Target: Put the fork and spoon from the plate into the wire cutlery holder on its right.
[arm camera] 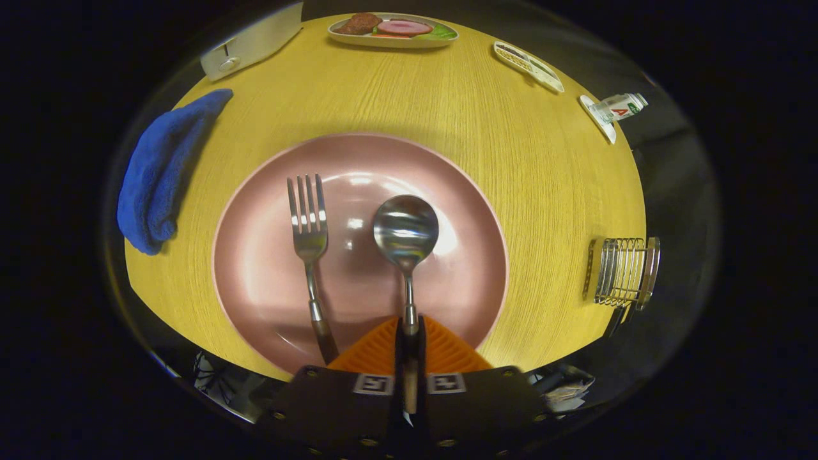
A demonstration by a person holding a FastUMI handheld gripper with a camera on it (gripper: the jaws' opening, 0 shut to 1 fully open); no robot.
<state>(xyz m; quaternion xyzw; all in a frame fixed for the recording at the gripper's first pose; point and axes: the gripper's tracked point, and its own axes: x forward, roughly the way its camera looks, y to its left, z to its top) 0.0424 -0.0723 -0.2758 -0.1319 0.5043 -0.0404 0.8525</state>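
Evidently the hand-held gripper [409, 348] pinched the shiny steel spoon [406, 233]'s handle, needing a level lift toward the wire cutlery holder [621, 271] at three o'clock.

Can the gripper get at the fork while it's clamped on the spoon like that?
Probably not yet. The gripper is shut on the spoon handle, so its fingers are occupied. The fork lies uncovered beside it on the plate.

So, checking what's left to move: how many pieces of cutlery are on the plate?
2. The fork lies free on the pink plate, left of the spoon, whose handle sits between the gripper fingers, closed on it. The wire cutlery holder looks empty.
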